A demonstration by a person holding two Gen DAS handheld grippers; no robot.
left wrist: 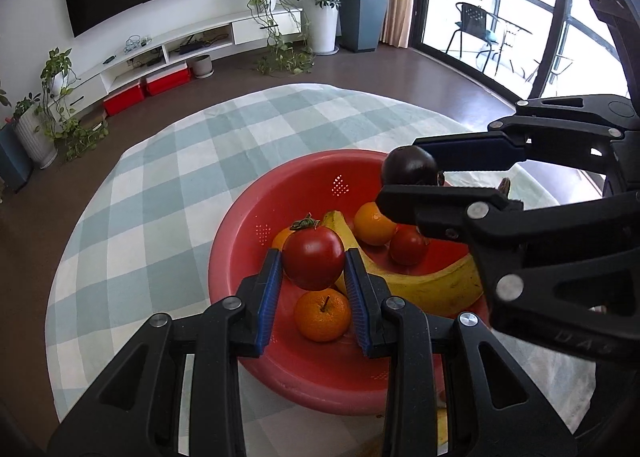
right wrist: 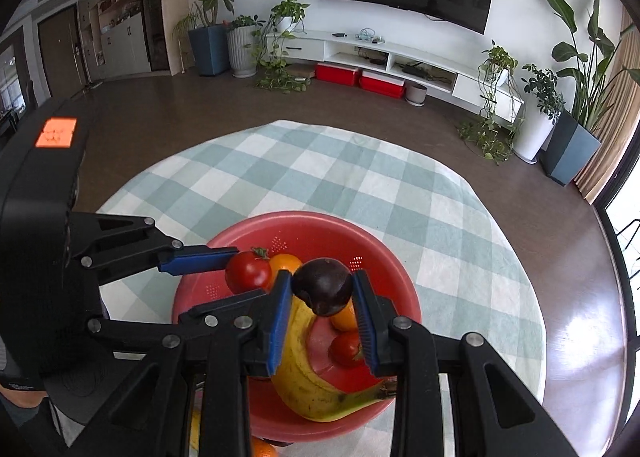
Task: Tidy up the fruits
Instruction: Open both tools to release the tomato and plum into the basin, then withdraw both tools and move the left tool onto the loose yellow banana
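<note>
My left gripper [left wrist: 313, 269] is clamped on a red tomato [left wrist: 314, 257], its green stalk on top, the blue pads [left wrist: 269, 289] pressing its two sides. I hold it in the air above the red bowl [left wrist: 248, 225]. My right gripper [right wrist: 322, 289] is clamped the same way on a dark plum [right wrist: 323, 285], also held over the bowl; from the left wrist view that plum [left wrist: 408, 166] sits at the tips of the right gripper [left wrist: 416, 177], above the bowl's far right rim.

The bowl stands on a round table under a green-and-white check cloth [left wrist: 168, 193]. Its wall has small patches of drain holes. Inside lie a banana [left wrist: 424, 285], curving along the right side, a second tomato [left wrist: 407, 244] beside it, an orange [left wrist: 374, 223] behind that, a stalked orange [left wrist: 322, 315] directly beneath my held tomato, and another orange [right wrist: 285, 263] partly hidden behind it.

Near the bowl's front edge on the cloth a yellow fruit end [right wrist: 195, 431] and an orange one [right wrist: 262, 449] show; I cannot tell more of them.
</note>
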